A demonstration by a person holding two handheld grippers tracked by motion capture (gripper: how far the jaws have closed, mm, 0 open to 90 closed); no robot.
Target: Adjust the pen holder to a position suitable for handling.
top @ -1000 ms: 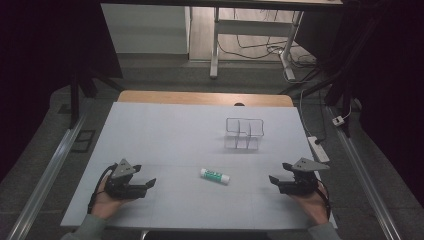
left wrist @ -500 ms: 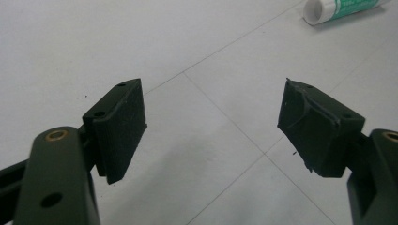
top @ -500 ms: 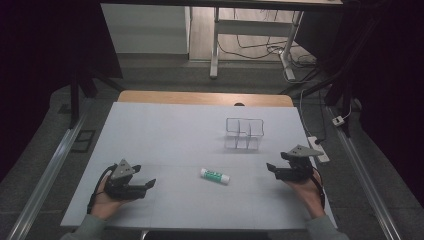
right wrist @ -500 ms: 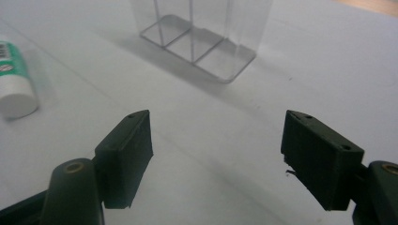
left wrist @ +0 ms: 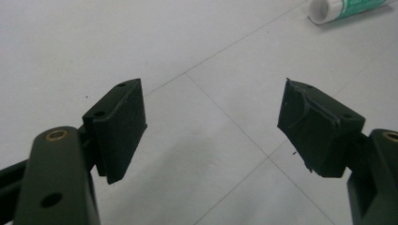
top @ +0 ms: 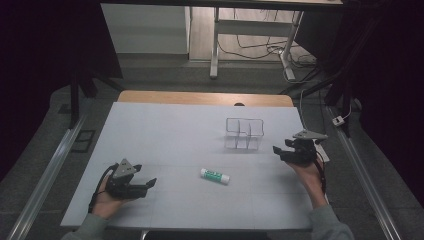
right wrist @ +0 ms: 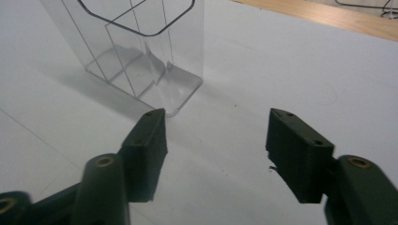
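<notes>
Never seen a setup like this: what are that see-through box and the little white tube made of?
The box looks like clear, glossy hard plastic: the table shows through its thin walls and dividers. The tube seems smooth white plastic with a green label, though the look leaves that open.

The high view looks forward and down from above the person's side, taking in the whole table (top: 165, 130). The left gripper view sits low over the tabletop, looking along its jaws toward the green-labelled tube (left wrist: 349, 8), also seen from above. The right gripper view looks closely at the clear divided container (right wrist: 141, 47), shared likewise.
</notes>
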